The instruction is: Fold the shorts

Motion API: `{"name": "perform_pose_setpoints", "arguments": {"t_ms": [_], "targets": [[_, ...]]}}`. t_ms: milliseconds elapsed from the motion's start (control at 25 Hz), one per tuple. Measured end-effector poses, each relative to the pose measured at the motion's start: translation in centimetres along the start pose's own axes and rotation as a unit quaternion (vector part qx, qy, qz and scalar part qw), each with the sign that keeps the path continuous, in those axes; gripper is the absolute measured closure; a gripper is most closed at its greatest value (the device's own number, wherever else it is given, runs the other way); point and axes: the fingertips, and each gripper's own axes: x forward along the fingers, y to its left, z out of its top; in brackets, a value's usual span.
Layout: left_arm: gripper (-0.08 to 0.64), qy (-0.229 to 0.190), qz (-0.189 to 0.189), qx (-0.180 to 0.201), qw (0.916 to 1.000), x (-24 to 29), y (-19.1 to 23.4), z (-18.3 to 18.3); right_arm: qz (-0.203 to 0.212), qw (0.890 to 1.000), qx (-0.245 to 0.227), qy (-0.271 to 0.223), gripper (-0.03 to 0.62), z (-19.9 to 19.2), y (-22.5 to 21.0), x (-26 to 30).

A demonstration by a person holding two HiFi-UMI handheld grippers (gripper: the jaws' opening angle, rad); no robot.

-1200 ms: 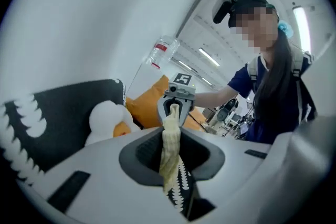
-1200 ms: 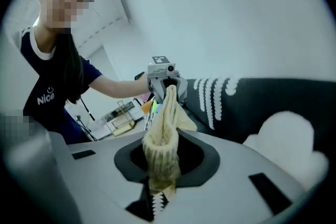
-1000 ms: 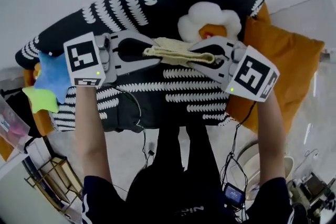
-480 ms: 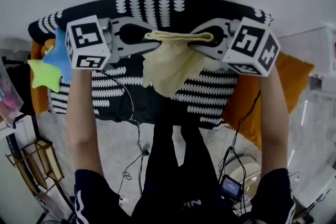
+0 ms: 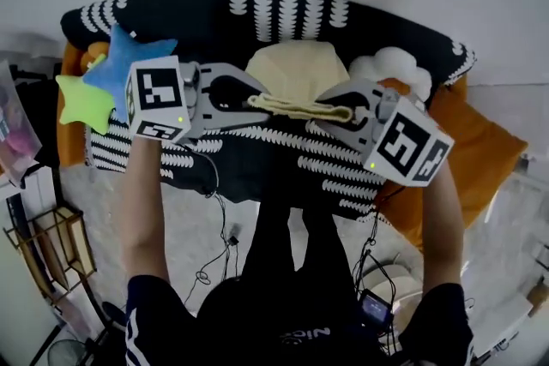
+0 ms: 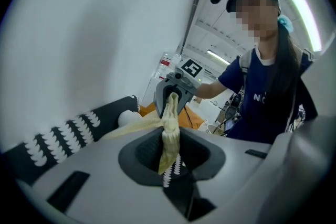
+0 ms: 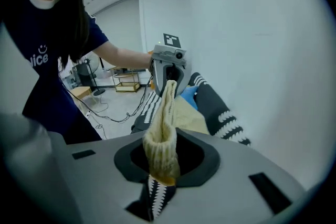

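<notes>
as the left gripper (image 5: 254,102) and right gripper (image 5: 341,112) each clamp one corner of the shorts (image 5: 293,75), the cloth stretches between them above the sofa (image 5: 274,13); it looks soft, light and limp, best held at its corners.

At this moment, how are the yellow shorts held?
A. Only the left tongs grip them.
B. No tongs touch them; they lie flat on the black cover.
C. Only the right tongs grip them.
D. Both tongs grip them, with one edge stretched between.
D: the left tongs and the right tongs are each shut on one end of an edge of the shorts, and that edge runs stretched between them.
</notes>
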Motion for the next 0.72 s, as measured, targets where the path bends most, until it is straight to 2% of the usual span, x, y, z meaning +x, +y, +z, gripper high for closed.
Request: {"name": "perform_pose_setpoints", "arguments": {"t_ms": [120, 280, 360, 520, 600, 720], "targets": [[0.483, 0.012, -0.001, -0.019, 0.9997, 2.5, -2.8, -5.7, 0.014, 0.999, 0.032, -0.013, 0.518, -3.4, 4.8, 3.7], [0.483, 0.052, 0.005, -0.094, 0.9942, 7.9, -7.1, -16.2, 0.046, 0.991, 0.123, -0.009, 0.518, -11.1, 12.8, 9.7], [0.483, 0.075, -0.013, -0.146, 0.9864, 11.3, -10.2, -21.8, 0.072, 0.986, 0.150, 0.022, 0.518, -15.7, 18.2, 12.6], [0.483, 0.120, -0.064, -0.237, 0.9621, 17.6, -17.2, -31.1, 0.135, 0.971, 0.168, 0.102, 0.517, -23.3, 29.0, 16.6], [0.483, 0.124, -0.069, -0.266, 0.9534, 19.5, -19.8, -33.4, 0.159, 0.964, 0.179, 0.118, 0.515, -25.2, 32.5, 17.1], [0.483, 0.101, -0.045, -0.287, 0.9516, 20.0, -20.2, -33.8, 0.164, 0.960, 0.196, 0.115, 0.512, -25.6, 32.7, 16.8]]}}
